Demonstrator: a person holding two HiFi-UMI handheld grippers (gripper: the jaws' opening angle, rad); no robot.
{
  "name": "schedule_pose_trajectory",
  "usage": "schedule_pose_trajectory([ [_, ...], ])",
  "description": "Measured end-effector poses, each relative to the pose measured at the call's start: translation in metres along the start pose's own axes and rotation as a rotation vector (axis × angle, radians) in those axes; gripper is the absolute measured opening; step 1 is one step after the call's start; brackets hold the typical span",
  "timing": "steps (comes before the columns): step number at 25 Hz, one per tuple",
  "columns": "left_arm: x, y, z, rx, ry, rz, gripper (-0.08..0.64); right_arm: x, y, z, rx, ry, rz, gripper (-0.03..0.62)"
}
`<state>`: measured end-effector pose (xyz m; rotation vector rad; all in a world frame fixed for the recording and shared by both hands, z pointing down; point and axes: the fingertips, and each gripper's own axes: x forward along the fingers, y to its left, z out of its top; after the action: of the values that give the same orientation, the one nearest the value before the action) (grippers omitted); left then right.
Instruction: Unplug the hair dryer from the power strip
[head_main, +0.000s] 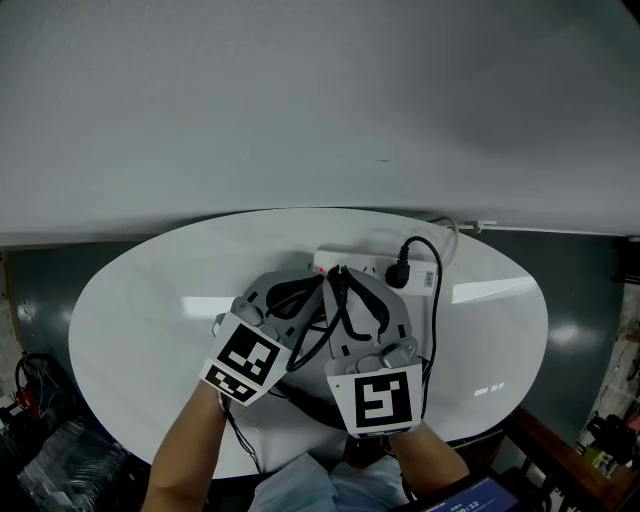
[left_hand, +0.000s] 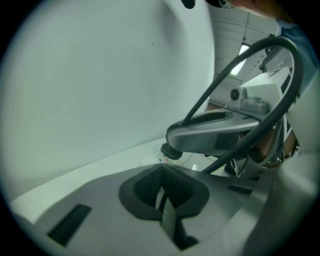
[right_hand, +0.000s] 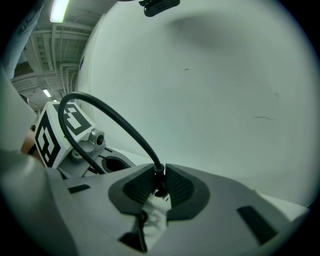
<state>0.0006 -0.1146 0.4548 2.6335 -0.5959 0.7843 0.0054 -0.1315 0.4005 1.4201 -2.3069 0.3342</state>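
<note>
A white power strip (head_main: 372, 262) lies at the far middle of the oval white table (head_main: 140, 300). A black plug (head_main: 398, 274) sits in it, its cable looping right and back toward me. Both grippers meet at the strip's left end. My right gripper (right_hand: 160, 182) is shut on a black cord (right_hand: 115, 120) at its thick end, and the cord arcs up and to the left. Something white (right_hand: 156, 212) shows under the jaws. My left gripper (left_hand: 161, 192) looks shut, with only a pale sliver between its pads. Its tip lies just left of the right gripper (head_main: 345, 285). No hair dryer is in view.
More black cable (head_main: 300, 300) runs under and between the two grippers toward the near table edge. A dark floor surrounds the table, with clutter at the left (head_main: 40, 400) and a wooden edge at the lower right (head_main: 560, 450). A pale wall rises behind.
</note>
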Motion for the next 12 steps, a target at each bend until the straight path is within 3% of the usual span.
schedule_pose_trajectory([
  [7, 0.002, -0.001, -0.002, 0.041, -0.015, 0.008, -0.002, -0.006, -0.003, 0.000, 0.005, -0.012, -0.019, 0.060],
  [12, 0.003, 0.001, -0.002, 0.068, -0.026, 0.059, -0.002, -0.014, -0.007, -0.006, 0.013, -0.006, -0.039, 0.060],
])
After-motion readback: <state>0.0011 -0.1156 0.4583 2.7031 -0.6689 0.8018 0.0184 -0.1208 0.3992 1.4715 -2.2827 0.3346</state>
